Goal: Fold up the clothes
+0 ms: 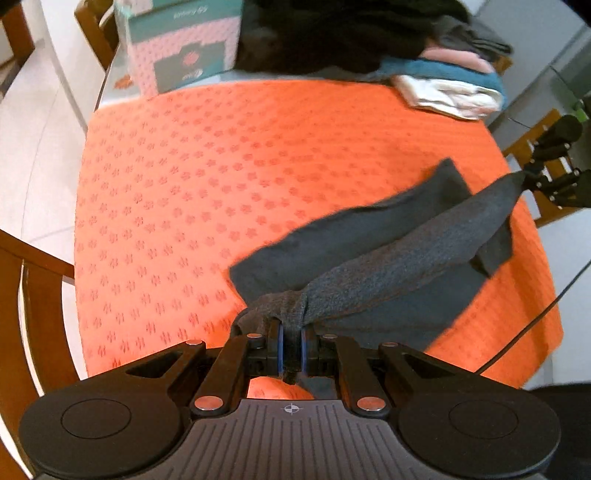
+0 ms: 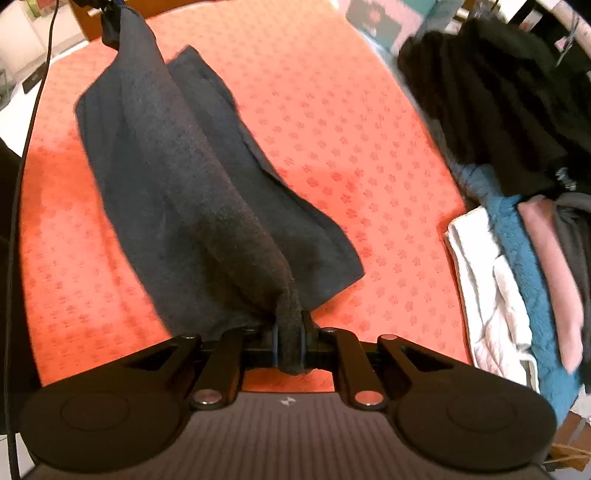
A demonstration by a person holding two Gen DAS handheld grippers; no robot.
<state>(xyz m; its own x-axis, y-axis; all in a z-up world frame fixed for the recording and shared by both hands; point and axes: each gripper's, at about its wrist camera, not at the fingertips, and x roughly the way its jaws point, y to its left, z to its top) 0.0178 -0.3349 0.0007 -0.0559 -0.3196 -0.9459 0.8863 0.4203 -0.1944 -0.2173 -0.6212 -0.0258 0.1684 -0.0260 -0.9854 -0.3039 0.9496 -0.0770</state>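
A dark grey cloth (image 1: 388,258) hangs stretched between both grippers over the orange tablecloth (image 1: 221,166), its lower part sagging onto the table. My left gripper (image 1: 291,343) is shut on one bunched corner of the cloth. My right gripper (image 2: 290,343) is shut on the opposite corner; it shows in the left wrist view at the far right (image 1: 532,177). In the right wrist view the grey cloth (image 2: 192,192) runs away to the upper left, where the left gripper (image 2: 107,7) pinches it at the frame's top edge.
A stack of folded clothes, white (image 2: 487,288), teal (image 2: 524,266) and pink (image 2: 554,258), lies at the table's far side beside a black garment pile (image 2: 498,110). A pink and teal box (image 1: 184,48) stands at the back. Wooden chairs (image 1: 33,295) flank the table. A black cable (image 2: 29,129) hangs nearby.
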